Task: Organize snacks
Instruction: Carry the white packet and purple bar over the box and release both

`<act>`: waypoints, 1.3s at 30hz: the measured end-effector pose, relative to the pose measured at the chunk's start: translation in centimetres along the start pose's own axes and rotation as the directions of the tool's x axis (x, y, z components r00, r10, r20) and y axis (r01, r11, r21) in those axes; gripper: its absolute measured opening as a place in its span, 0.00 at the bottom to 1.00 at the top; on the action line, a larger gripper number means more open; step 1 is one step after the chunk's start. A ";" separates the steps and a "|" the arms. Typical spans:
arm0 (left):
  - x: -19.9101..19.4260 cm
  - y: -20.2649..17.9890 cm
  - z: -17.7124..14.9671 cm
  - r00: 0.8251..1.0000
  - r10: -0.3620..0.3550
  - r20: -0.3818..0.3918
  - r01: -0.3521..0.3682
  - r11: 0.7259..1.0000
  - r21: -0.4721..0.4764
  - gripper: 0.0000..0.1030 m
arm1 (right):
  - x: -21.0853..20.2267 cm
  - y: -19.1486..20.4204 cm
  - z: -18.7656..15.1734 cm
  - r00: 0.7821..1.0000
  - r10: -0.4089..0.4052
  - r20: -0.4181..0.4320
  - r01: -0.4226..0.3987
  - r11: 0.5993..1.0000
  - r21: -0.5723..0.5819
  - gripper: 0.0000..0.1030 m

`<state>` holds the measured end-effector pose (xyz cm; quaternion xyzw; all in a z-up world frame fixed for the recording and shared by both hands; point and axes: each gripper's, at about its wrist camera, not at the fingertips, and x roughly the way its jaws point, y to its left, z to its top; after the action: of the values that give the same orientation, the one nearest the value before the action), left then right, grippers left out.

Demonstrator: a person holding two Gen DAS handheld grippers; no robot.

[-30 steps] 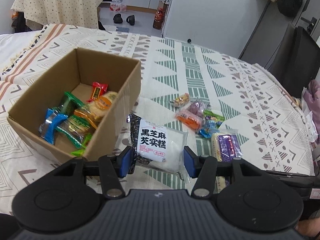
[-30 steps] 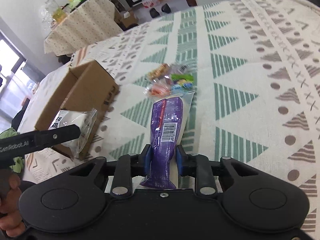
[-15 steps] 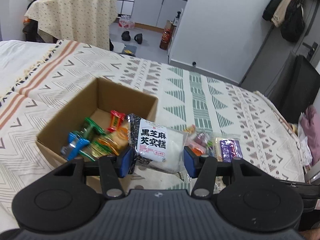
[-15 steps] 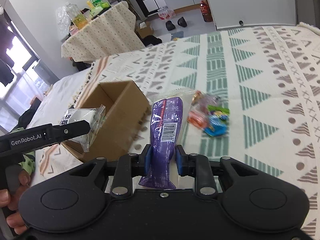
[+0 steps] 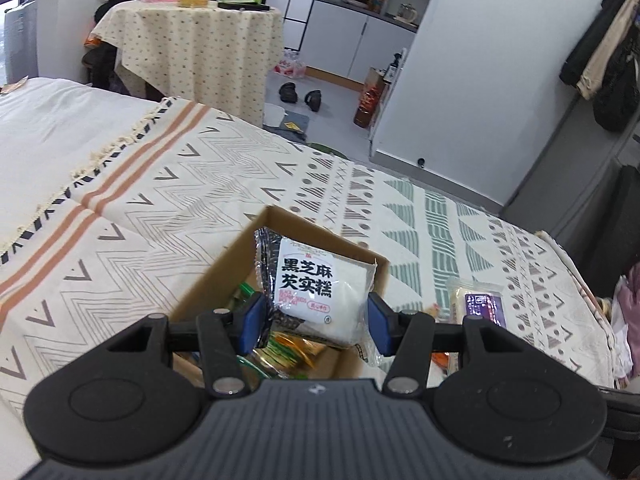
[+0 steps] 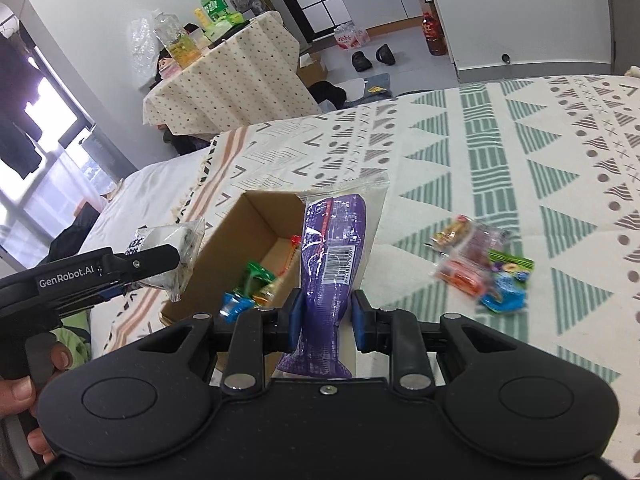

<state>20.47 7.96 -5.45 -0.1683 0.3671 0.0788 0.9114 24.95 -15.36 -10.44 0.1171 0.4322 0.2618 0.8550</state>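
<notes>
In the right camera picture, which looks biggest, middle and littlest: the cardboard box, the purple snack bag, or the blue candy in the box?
1. Cardboard box
2. Purple snack bag, though it sits close to the camera in the right hand-held gripper, so it looks nearly box-sized.
3. Blue candy, clearly smallest.

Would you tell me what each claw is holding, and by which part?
Left claw: white sesame-cake packet, pinched across its lower end. Right claw: purple snack packet, also by its lower end.

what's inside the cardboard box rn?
The cardboard box holds small wrapped snacks: a green one, a blue one and a red one. The near part of its floor is hidden behind the right gripper and its purple packet.
</notes>
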 end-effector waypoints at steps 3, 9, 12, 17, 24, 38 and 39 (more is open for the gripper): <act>0.3 1.0 0.5 1.000 0.010 0.001 -0.010 1.000 -0.014 0.51 | 0.8 1.0 0.3 1.000 0.007 -0.003 -0.007 1.000 0.002 0.24; 1.1 2.7 0.9 1.000 0.024 -0.017 -0.025 0.999 -0.045 0.53 | 2.3 2.7 0.9 1.000 0.019 -0.007 -0.019 1.000 0.006 0.24; 1.3 3.5 0.8 0.999 0.029 -0.017 -0.030 0.998 -0.049 0.57 | 3.1 3.5 1.3 1.000 0.025 -0.009 -0.025 1.000 0.008 0.24; 1.4 4.7 0.9 0.999 0.037 -0.024 -0.039 0.997 -0.067 0.62 | 4.4 4.7 1.8 1.000 0.028 -0.014 -0.028 0.999 0.015 0.24; 1.2 6.0 0.9 0.998 0.060 -0.028 -0.062 0.995 -0.077 0.74 | 5.8 6.3 2.4 0.997 0.074 -0.002 -0.074 0.997 0.036 0.41; 1.4 5.2 0.4 0.996 0.070 -0.059 -0.073 0.996 -0.055 0.93 | 2.7 3.0 1.1 1.000 -0.024 -0.019 0.023 1.000 -0.013 0.59; 1.4 4.9 0.3 0.996 0.064 -0.059 -0.067 0.996 -0.051 0.94 | 2.4 2.5 1.0 0.999 -0.034 -0.017 0.034 0.999 -0.012 0.60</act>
<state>20.33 12.67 -7.42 -0.1823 0.3963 0.1135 0.8926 26.04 -11.91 -10.34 0.1024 0.4400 0.2509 0.8561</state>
